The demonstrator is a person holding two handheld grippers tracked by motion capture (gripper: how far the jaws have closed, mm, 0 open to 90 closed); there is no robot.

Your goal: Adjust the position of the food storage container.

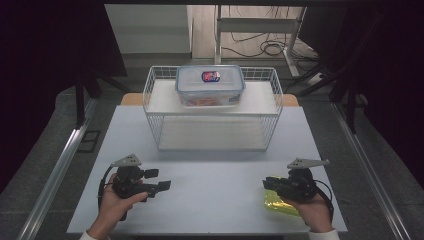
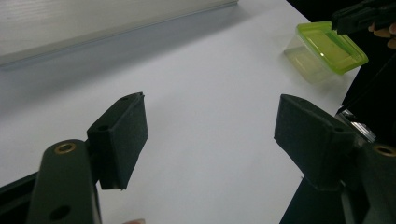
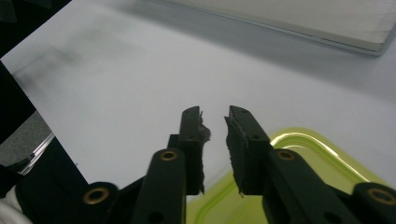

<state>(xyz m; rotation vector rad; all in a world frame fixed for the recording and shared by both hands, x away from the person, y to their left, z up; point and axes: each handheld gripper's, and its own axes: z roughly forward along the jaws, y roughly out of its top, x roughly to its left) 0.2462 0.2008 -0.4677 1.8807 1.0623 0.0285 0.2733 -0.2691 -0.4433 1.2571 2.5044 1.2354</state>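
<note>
A small clear container with a yellow-green lid lies on the white table near its front right corner. My right gripper hovers just over its left end. In the right gripper view the jaws stand a narrow gap apart with nothing between them, and the green lid lies below and behind the pads. My left gripper is held at the front left, open wide over bare table. The left gripper view shows the green-lidded container far off, with the right gripper above it.
A white wire basket stands at the middle back of the table. A clear lidded food box with something orange inside rests across the basket's top. Dark curtains flank the table, and a desk frame with cables stands behind.
</note>
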